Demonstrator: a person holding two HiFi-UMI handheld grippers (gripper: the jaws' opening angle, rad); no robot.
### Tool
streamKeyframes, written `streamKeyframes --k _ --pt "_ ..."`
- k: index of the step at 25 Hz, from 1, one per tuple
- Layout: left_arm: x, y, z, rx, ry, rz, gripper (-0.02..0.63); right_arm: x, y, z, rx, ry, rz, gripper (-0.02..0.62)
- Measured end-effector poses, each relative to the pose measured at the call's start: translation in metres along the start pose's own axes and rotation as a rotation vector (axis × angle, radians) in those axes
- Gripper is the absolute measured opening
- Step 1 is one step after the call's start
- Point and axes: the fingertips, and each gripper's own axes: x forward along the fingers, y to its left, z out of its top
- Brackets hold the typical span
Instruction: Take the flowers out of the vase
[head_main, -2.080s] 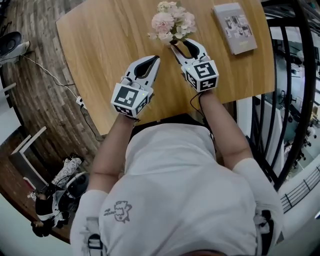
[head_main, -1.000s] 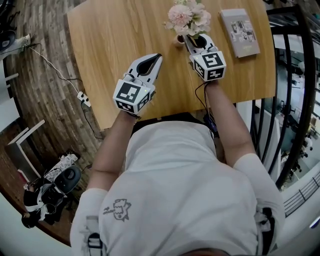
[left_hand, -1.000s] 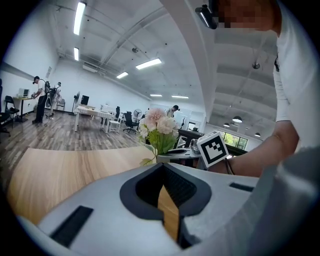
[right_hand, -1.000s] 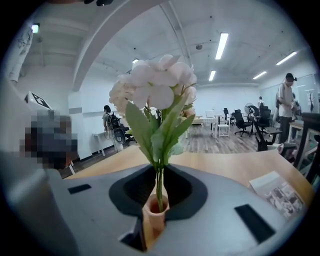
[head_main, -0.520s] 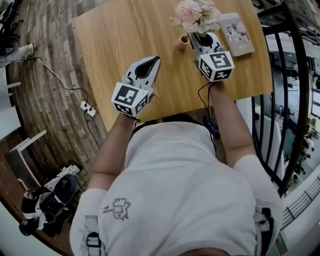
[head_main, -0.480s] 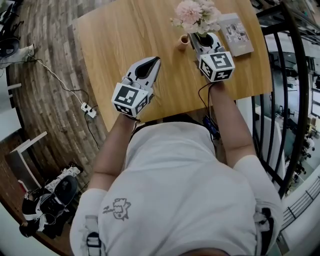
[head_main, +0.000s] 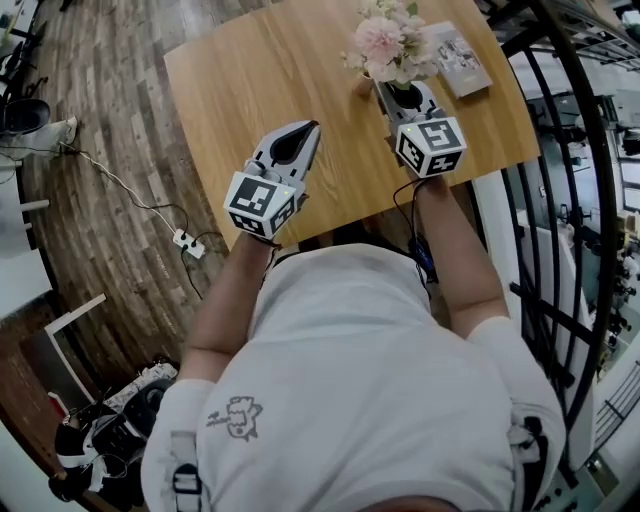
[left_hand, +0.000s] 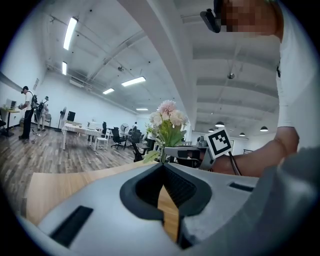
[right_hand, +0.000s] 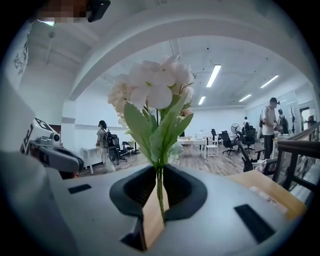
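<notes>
Closest to the head camera, a white T-shirt (head_main: 360, 390) fills the lower frame, and two bare forearms (head_main: 225, 300) reach out over the near edge of a wooden table (head_main: 240, 80). The left gripper (head_main: 312, 126) hangs above the tabletop with its jaws together at the tips and empty; its own view shows only table wood through the slot behind them. The right gripper (head_main: 388, 88) is clamped on the thin green stems of the flowers (head_main: 383, 42) — its own view shows them running down through the narrow gap between the pads, leaves fanning out just above the jaws and pale pink and white blooms upright over them, with table wood behind the lower stems. A small tan vase (head_main: 362, 86) stands on the table just beside the right gripper's tips, half under the edge of the blooms; whether the stem ends are free of its mouth cannot be told from this angle. Beyond the bouquet, a booklet (head_main: 456, 60) lies flat near the table's far right corner. Off the table, a white power strip (head_main: 188, 242) lies on the plank floor (head_main: 100, 100) at the left, and a black railing (head_main: 560, 200) runs down the right side. Farther off, the gripper views take in a wide hall with strip lights (right_hand: 213, 75), desks (left_hand: 75, 131), office chairs (right_hand: 229, 140) and a few people (right_hand: 270, 125) standing.
</notes>
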Motion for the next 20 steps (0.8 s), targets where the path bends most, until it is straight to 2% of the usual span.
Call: streamKeyframes --k 12,20 --pt "-0.084 -0.047 -0.002 0.017 -0.022 -0.064 0.005 -0.094 0.088 -0.025 0.03 0.013 -0.024 0.048" --pt "-0.121 -0.077 -0.004 0.014 -0.037 -0.042 0.005 -0.151 0.121 -0.025 0.008 0.002 -0.008 0.046"
